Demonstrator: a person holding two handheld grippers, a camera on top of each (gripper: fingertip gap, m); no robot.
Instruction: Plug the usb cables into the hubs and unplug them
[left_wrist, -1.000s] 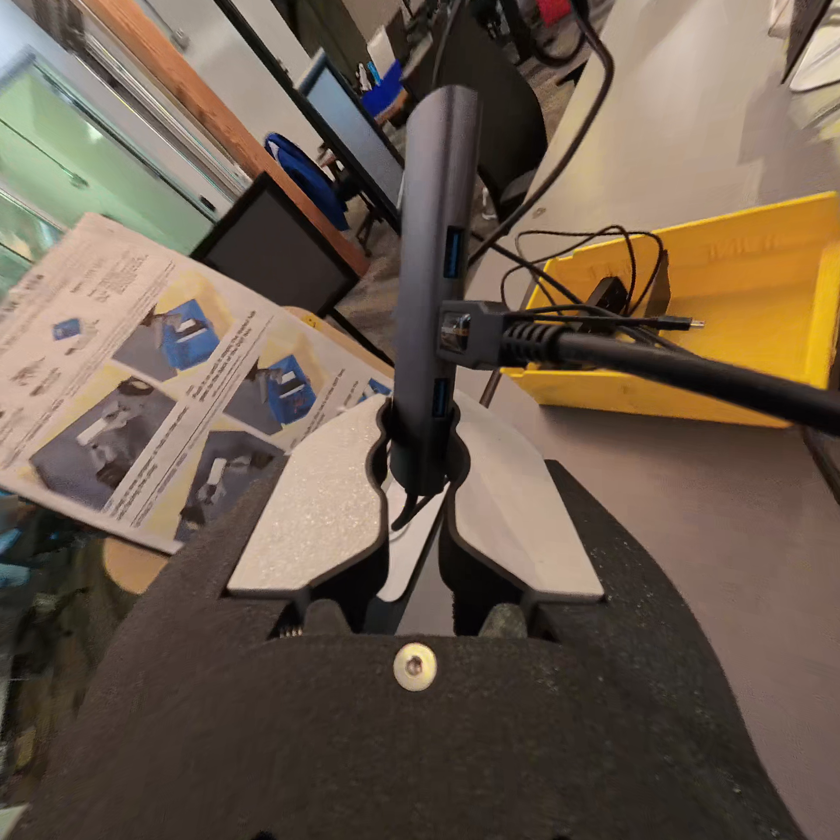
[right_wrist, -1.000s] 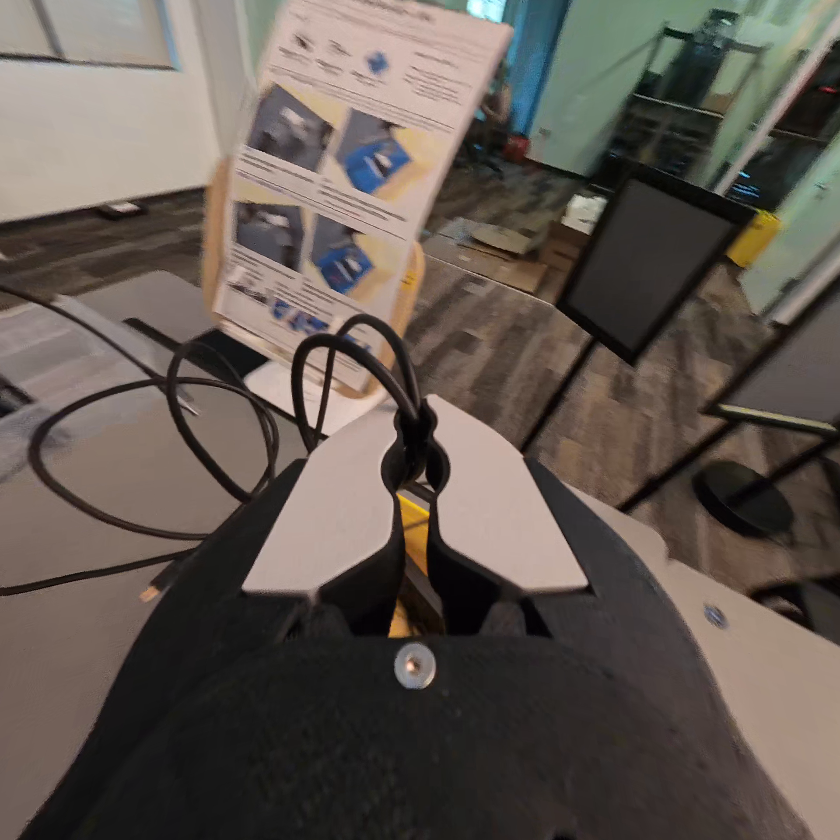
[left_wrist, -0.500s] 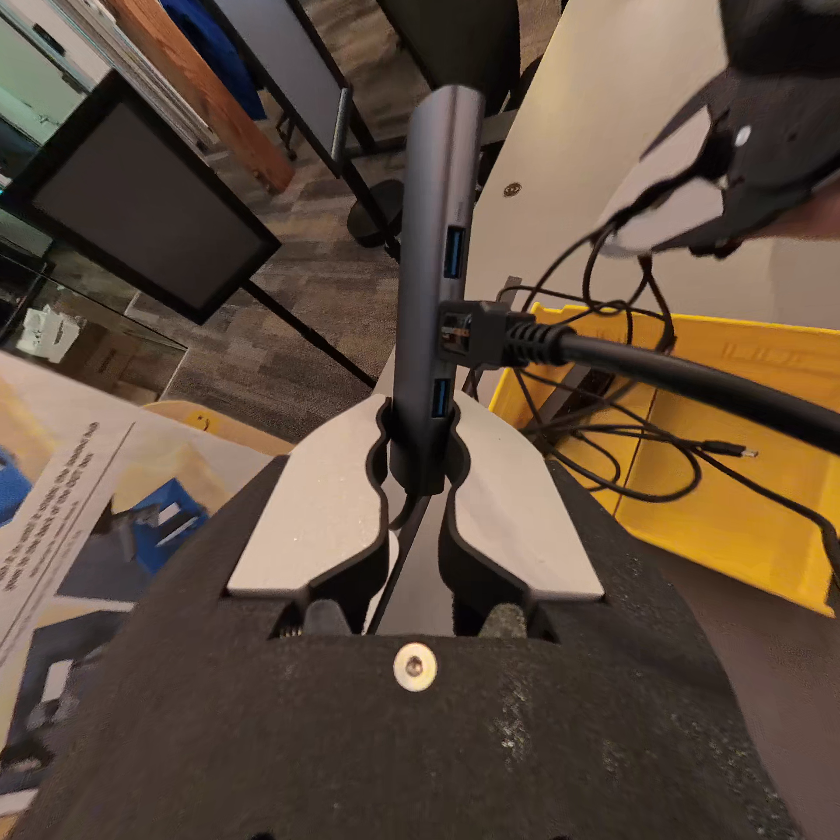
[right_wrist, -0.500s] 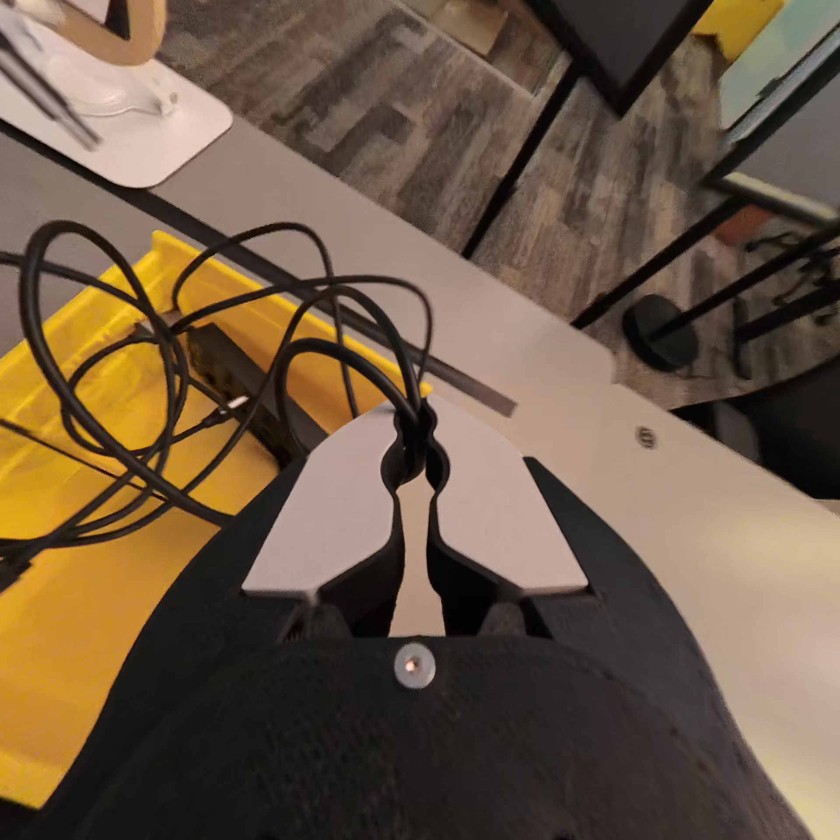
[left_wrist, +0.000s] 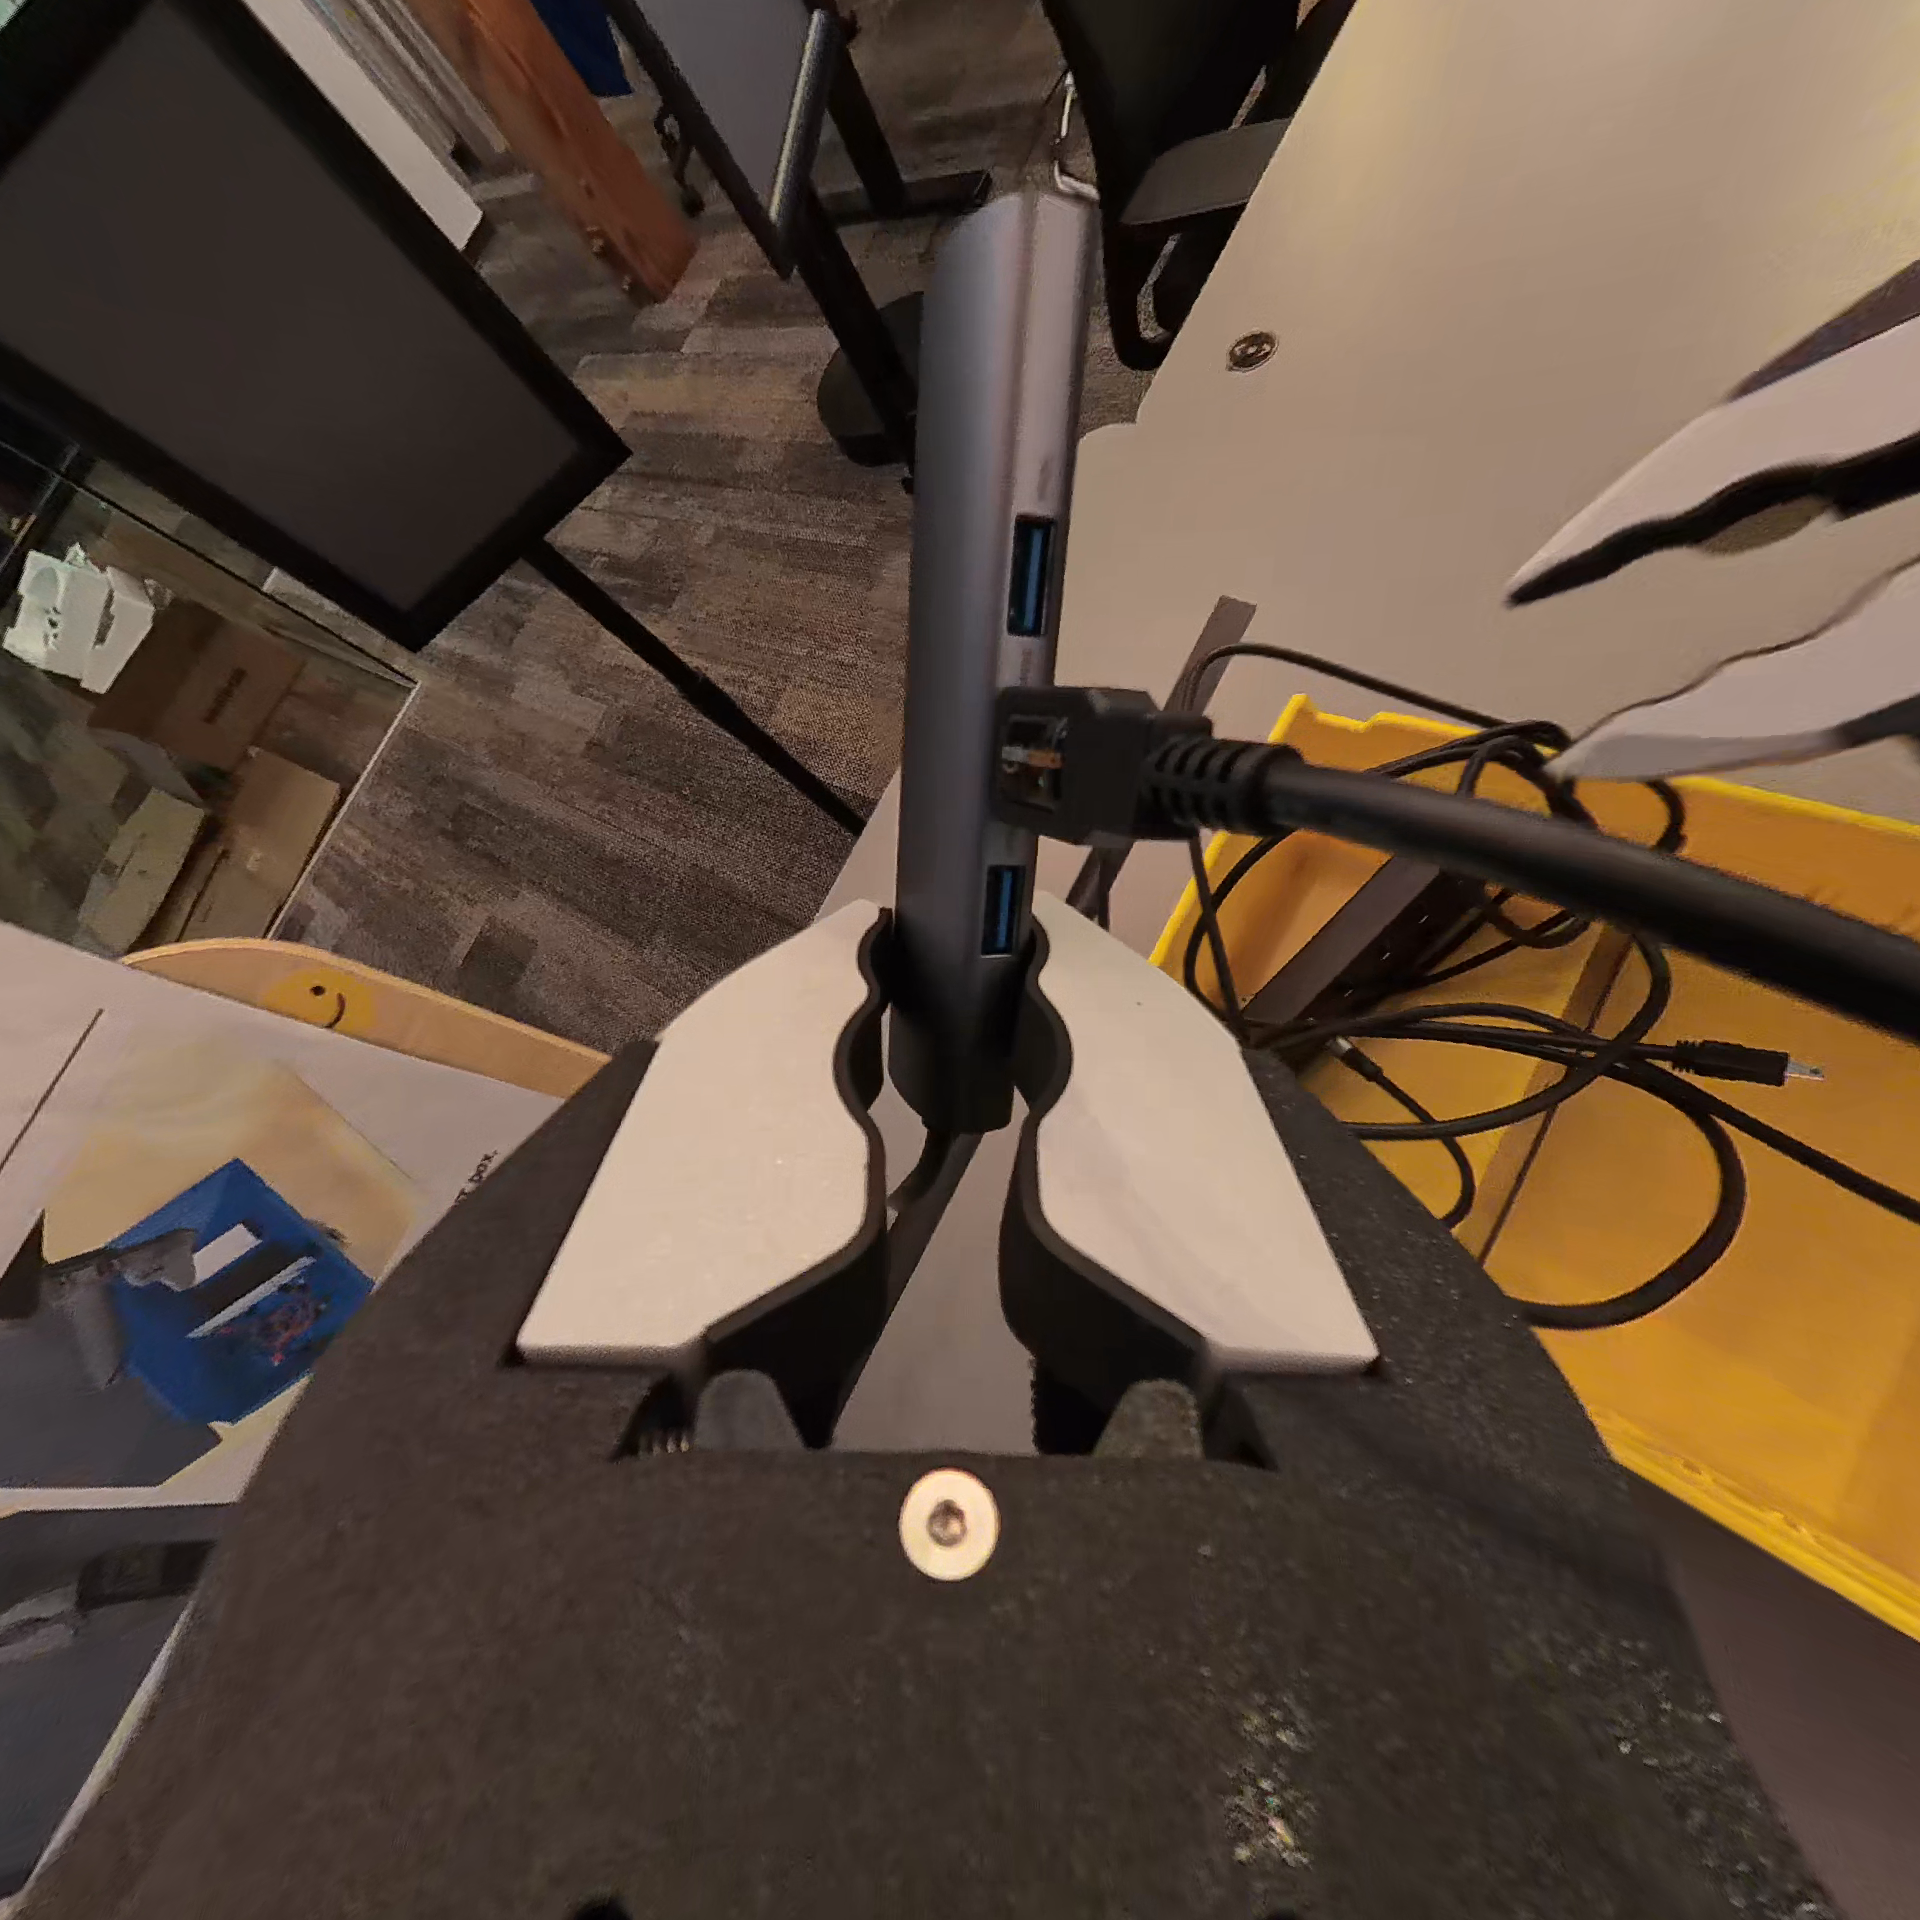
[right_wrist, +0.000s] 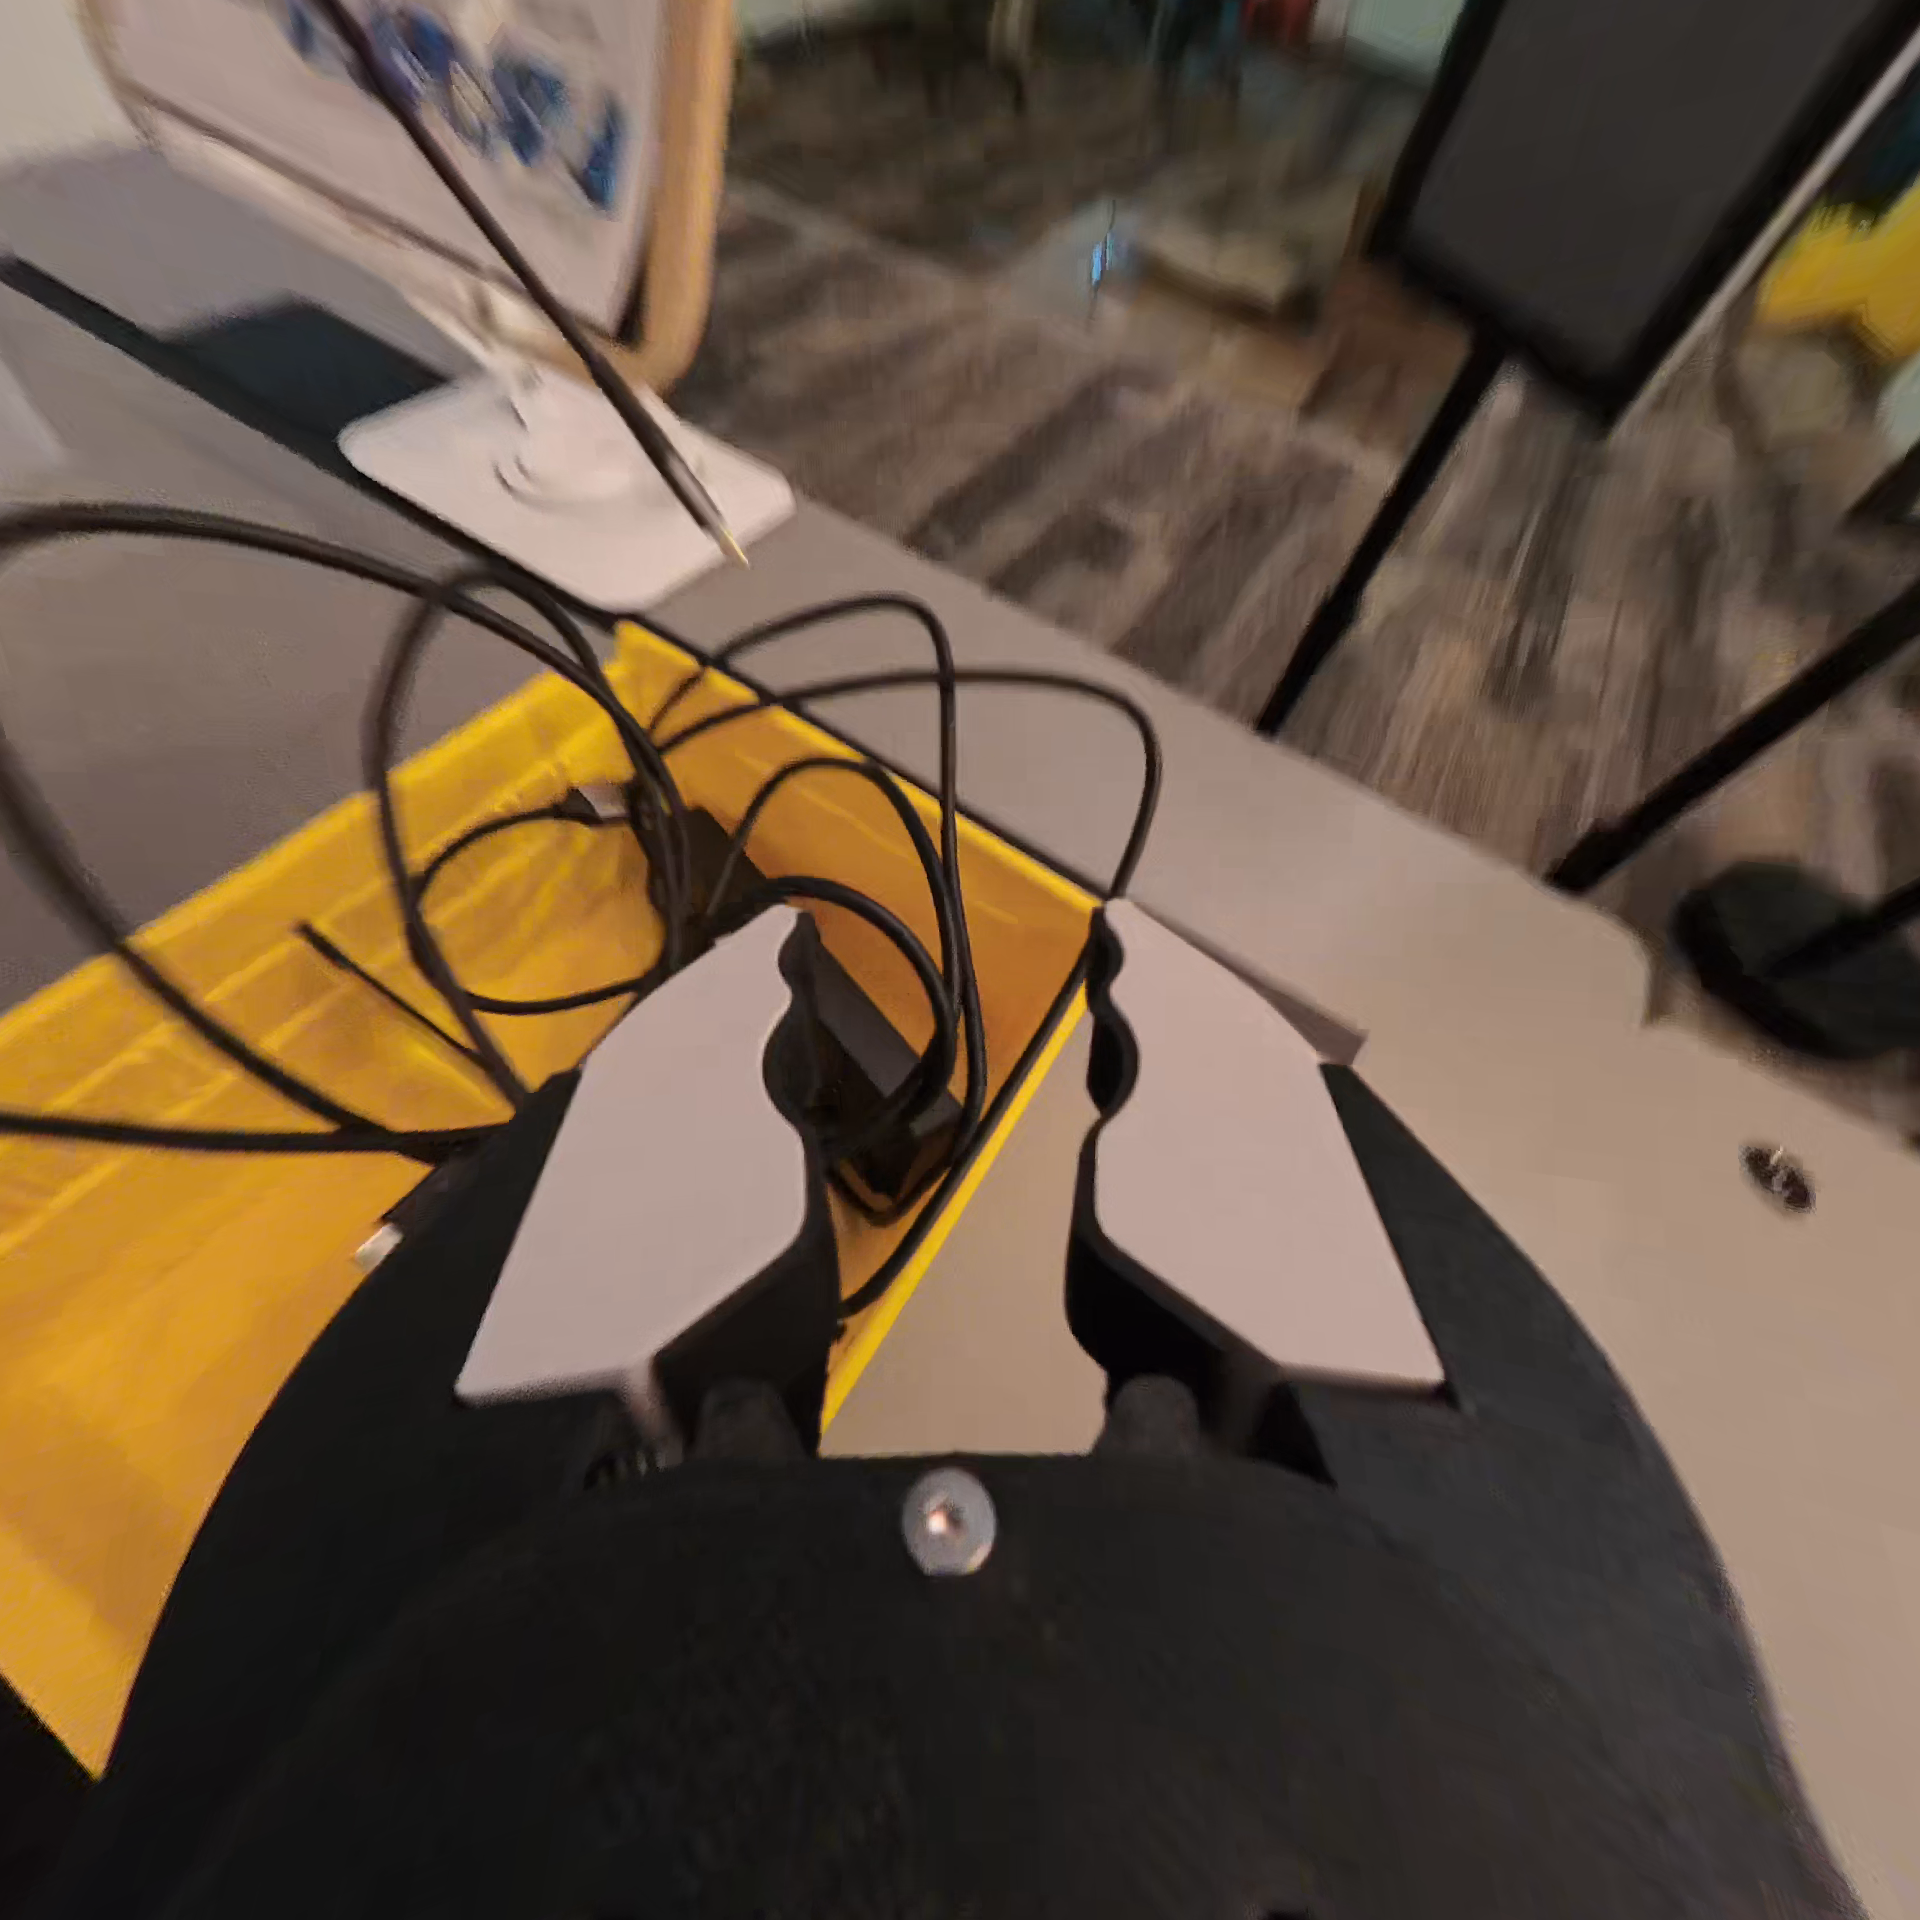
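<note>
Hub (left_wrist: 987, 644) clamped upright by its lower end in left gripper (left_wrist: 961, 997), thick black cable (left_wrist: 1507, 842) plugged into its middle side port, right gripper (right_wrist: 945, 945) with jaws spread and empty above the yellow bin (right_wrist: 208, 1091) of loose thin cables (right_wrist: 935, 810) on the grey table (right_wrist: 1455, 1018).

Grey patterned carpet (left_wrist: 665, 582) ahead, dark screen on black stand (left_wrist: 260, 343) ahead-left, pale tabletop (left_wrist: 1507, 312) to the right, cardboard boxes (left_wrist: 197, 717) far left
</note>
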